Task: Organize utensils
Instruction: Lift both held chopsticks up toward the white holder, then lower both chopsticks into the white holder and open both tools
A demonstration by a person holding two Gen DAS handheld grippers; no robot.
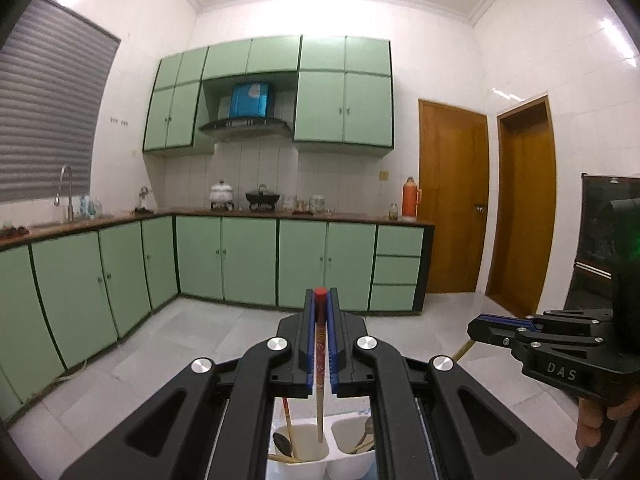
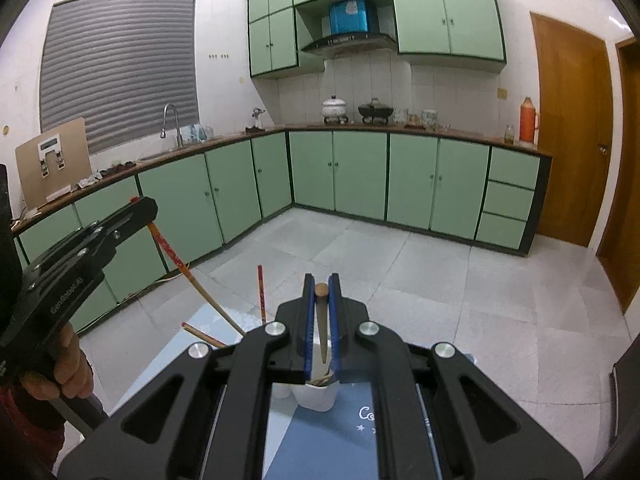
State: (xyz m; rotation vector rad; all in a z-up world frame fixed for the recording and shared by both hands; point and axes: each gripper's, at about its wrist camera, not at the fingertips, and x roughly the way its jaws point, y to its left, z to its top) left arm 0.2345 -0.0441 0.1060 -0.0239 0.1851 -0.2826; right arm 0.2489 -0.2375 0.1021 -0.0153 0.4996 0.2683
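Low in the centre of the left wrist view, we note the left claw point(image 1: 320, 300) clenched on a red-tipped chopstick point(image 1: 320, 360), which runs down between the blue pads toward a white two-compartment holder point(image 1: 304, 466) at the bottom edge. Its lower end hangs over the holder's left compartment; we cannot tell whether it touches. That compartment holds a dark spoon point(image 1: 282, 442) and another chopstick; the right compartment holds pale spoons point(image 1: 362, 438).

Centre of the right wrist view: the right claw point(image 2: 321, 286) is clenched on a brown wooden utensil handle point(image 2: 322, 320), tapering downward above a white cup point(image 2: 316, 398) that stands on a blue mat point(image 2: 340, 440). What kind of utensil, we cannot tell.

Left edge of that view: the left claw again, gripped by a hand point(image 2: 68, 360), chopstick slanting down to the right. Green cabinets point(image 2: 360, 172) fill the background.
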